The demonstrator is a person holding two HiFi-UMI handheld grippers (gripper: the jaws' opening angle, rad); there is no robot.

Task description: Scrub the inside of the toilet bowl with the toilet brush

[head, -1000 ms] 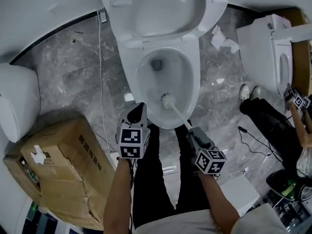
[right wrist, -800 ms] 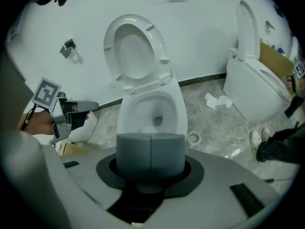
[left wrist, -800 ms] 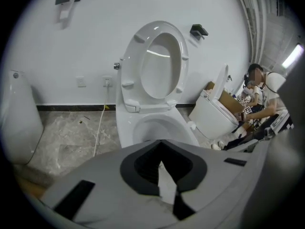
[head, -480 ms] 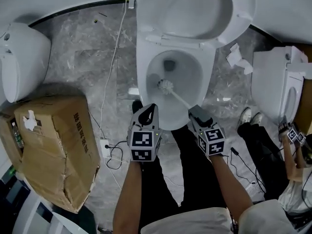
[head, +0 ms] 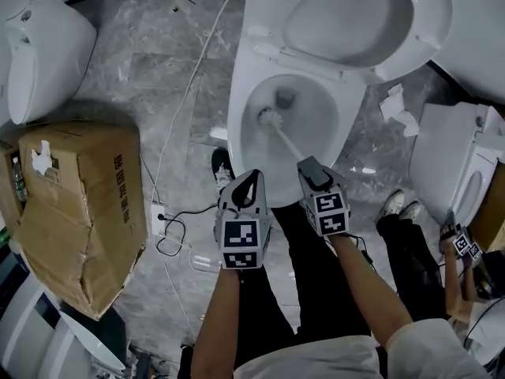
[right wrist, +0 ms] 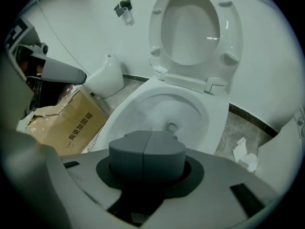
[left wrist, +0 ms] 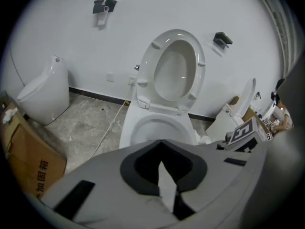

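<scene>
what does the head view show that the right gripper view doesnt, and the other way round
Only the head view: the white toilet brush, bristle head inside the white toilet bowl, handle in the right gripper, plus a white power strip. Only the right gripper view: a black wall fixture and that gripper's closed grey fingers close up. Both: the toilet bowl with its raised white seat, a brown cardboard box, a white urinal, crumpled white paper.

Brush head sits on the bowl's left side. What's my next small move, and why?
Probably sweep the toilet brush across the toilet bowl toward its right side: the right gripper is shut on the handle, and the bristles touch only the left wall beside the drain.
</scene>
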